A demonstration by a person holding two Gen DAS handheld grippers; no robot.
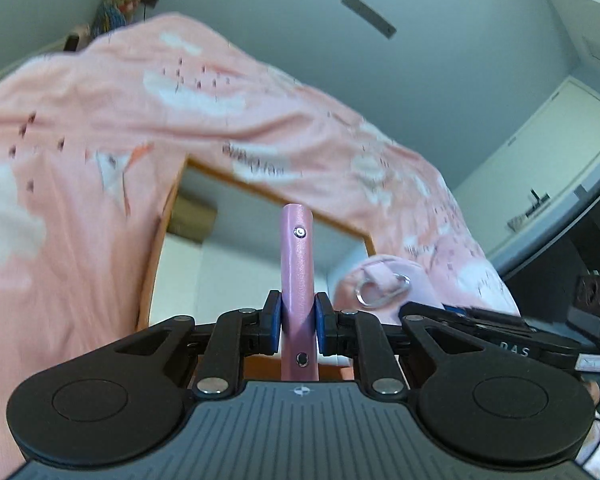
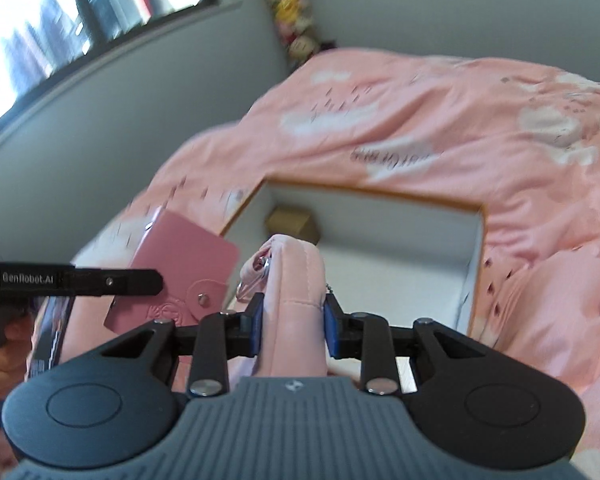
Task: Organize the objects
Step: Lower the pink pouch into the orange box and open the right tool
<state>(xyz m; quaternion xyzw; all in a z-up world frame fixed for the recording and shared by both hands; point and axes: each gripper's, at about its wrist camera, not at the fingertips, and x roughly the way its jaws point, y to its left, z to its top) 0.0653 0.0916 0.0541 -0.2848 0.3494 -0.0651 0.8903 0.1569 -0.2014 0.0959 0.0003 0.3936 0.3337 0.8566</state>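
My left gripper (image 1: 298, 322) is shut on a pink snap-button card wallet (image 1: 297, 264), seen edge-on; the wallet shows flat in the right wrist view (image 2: 180, 268), with the left gripper's finger (image 2: 112, 280) across it. My right gripper (image 2: 292, 320) is shut on a pale pink soft pouch (image 2: 294, 280) with a metal ring; the pouch also shows in the left wrist view (image 1: 384, 280). Both are held above an open white box with an orange rim (image 2: 400, 240) that sits on the pink bedspread. A small brown carton (image 2: 292, 220) lies in the box's far corner.
The pink cloud-print bedspread (image 2: 460, 120) surrounds the box (image 1: 268, 216). Plush toys (image 2: 292, 12) hang on the grey wall. A window (image 2: 60, 8) is at the upper left. White cabinets (image 1: 548, 152) and a dark desk edge (image 1: 572, 232) stand at the right.
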